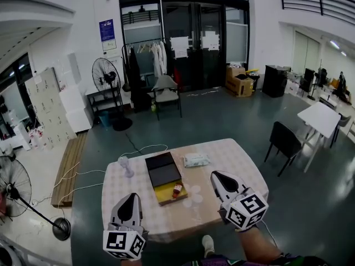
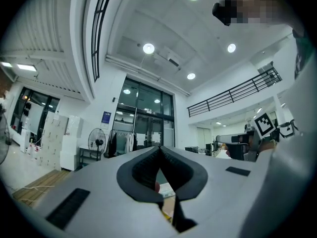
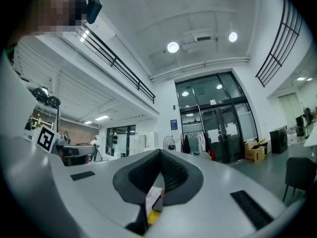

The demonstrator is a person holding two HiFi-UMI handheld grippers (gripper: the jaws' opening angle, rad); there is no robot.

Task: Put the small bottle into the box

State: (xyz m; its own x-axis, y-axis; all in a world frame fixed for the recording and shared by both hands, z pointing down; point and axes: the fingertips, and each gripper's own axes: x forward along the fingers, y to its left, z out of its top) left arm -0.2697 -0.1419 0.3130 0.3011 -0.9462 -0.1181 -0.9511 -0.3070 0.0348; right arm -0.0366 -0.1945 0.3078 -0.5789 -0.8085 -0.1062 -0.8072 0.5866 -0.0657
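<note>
A small brown bottle lies in the yellow bottom half of an open box on the table; the box's black lid is folded back behind it. My left gripper hovers over the table's near left part, short of the box, its jaws shut with nothing between them. My right gripper is to the right of the box, jaws also shut and empty. In the left gripper view the jaws meet at their tips. In the right gripper view the jaws likewise touch, and a strip of the yellow box shows below them.
The table has a pale checked cloth. On it are a white packet behind the box, a clear stemmed thing at the left, and pale round discs by the box. A black chair stands to the right, and a fan to the left.
</note>
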